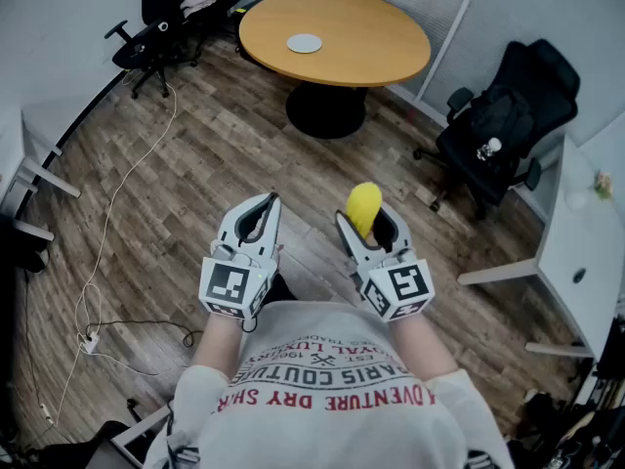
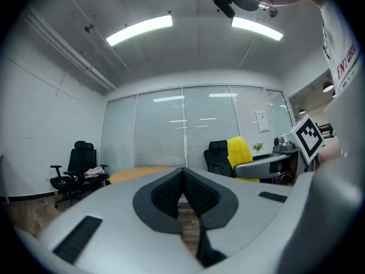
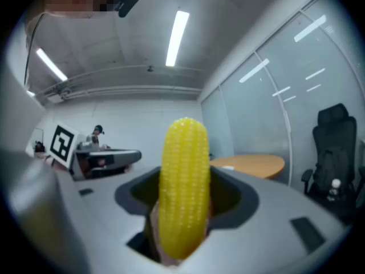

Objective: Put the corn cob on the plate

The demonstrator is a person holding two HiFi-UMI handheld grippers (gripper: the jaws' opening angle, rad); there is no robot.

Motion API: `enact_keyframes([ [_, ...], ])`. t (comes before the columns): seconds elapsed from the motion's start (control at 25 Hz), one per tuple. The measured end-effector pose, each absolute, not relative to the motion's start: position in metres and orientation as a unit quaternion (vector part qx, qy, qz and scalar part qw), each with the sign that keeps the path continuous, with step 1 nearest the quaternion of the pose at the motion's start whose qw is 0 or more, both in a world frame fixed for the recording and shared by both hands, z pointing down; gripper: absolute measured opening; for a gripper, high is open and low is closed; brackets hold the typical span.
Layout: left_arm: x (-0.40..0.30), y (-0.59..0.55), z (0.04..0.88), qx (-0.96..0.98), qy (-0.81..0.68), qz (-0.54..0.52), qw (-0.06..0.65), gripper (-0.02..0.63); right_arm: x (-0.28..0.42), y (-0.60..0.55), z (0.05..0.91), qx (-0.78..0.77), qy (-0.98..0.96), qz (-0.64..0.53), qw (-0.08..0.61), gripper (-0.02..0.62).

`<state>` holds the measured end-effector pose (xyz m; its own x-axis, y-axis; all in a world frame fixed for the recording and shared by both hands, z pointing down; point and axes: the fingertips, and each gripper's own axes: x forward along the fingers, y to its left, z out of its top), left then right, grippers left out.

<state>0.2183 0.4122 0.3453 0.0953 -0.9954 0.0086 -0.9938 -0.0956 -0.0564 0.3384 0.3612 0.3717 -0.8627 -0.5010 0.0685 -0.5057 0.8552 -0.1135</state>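
Pinching the corn cob (image 3: 182, 190) upright, tip proud of its jaws, the right gripper (image 1: 365, 217) holds it level, probably for a clean set-down. The left gripper (image 1: 262, 208) is pressed together and empty. The plate (image 1: 304, 43) lies at twelve o'clock, well apart, on the round table (image 1: 381, 57). Bare floor (image 1: 215, 154) lies between, with an office chair (image 1: 503, 115) at two o'clock.

Left gripper (image 1: 266, 205) closed, right gripper (image 1: 365, 225) laden, both level

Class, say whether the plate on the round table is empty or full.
Empty: the plate looks bare; the corn cob sits in the right tool.
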Motion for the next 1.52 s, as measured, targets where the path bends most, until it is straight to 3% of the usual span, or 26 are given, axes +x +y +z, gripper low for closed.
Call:
enact_keyframes([
  [0.92, 0.194, 0.403, 0.358, -0.742, 0.670, -0.028, 0.003, 0.032, 0.315, 0.353, 0.378, 0.261, -0.961, 0.088, 0.012, 0.270],
  [1.52, 0.074, 0.310, 0.362, -0.754, 0.656, -0.020, -0.014, 0.032, 0.203, 0.265, 0.384, 0.285, -0.951, 0.116, 0.019, 0.270],
])
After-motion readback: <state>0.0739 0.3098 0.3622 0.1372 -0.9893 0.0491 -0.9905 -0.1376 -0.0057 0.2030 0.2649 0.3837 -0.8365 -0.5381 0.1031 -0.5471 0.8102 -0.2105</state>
